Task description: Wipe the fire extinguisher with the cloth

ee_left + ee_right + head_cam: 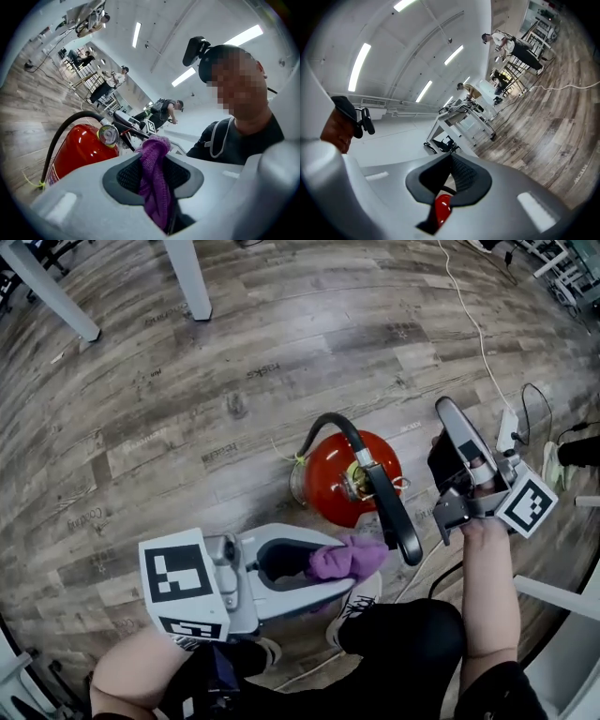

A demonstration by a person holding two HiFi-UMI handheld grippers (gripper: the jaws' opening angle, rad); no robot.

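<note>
A red fire extinguisher (333,474) stands on the wood floor, with a black hose (328,423) arching over it and a black handle (394,512) pointing toward me. My left gripper (361,563) is shut on a purple cloth (345,559), held just in front of the extinguisher's near side. In the left gripper view the cloth (154,178) hangs bunched between the jaws of the left gripper (154,154), with the extinguisher (77,150) and its gauge (108,135) to the left. My right gripper (445,423) is shut and empty to the right of the extinguisher. The right gripper (452,164) shows a sliver of the red extinguisher (442,208) below its closed jaws.
White table legs (187,277) stand at the far left. A white cable (469,320) runs to a power strip (507,430) on the right. My shoe (354,601) and dark trouser legs are right below the extinguisher. Other people work in the distance.
</note>
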